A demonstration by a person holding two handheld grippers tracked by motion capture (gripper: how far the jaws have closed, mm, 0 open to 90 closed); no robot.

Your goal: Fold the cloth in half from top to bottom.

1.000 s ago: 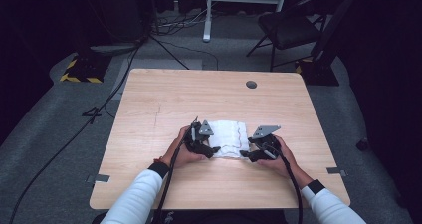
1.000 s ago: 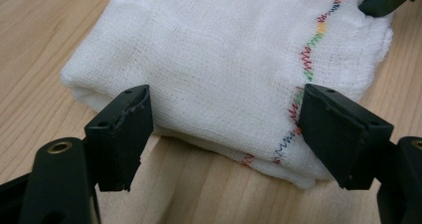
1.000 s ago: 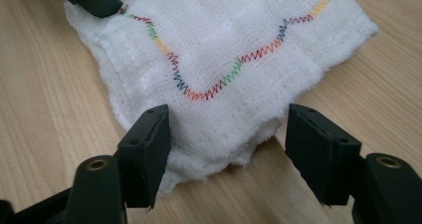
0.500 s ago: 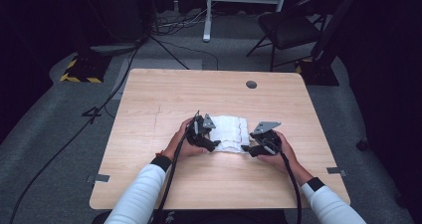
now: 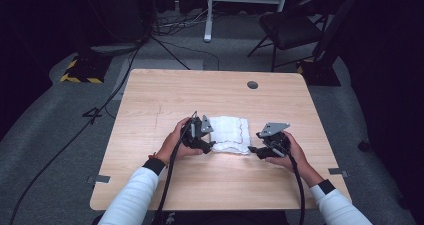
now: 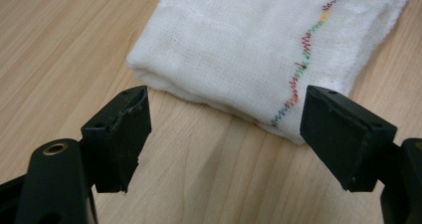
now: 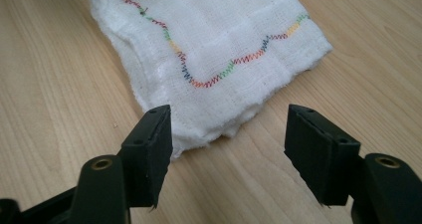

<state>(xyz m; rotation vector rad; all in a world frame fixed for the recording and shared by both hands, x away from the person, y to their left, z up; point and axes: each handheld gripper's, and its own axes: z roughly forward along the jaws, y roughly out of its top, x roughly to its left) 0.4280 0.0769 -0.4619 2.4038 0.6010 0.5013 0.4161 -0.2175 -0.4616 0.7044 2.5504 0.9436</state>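
Folded white cloth (image 5: 229, 134) on the counter (image 5: 220, 92), lying between the left claw (image 6: 224, 134) and right claw (image 7: 228, 152); both spread wide, holding nothing.

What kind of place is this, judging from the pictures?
Probably a studio or lab set up for recording: a lone wooden table under bright light, dark surroundings, cables across the grey floor, and hazard-striped tape.

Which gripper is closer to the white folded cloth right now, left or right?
Left. The left gripper sits right at the white cloth's left edge, open; the right gripper hangs open just off its right edge, with bare table between.
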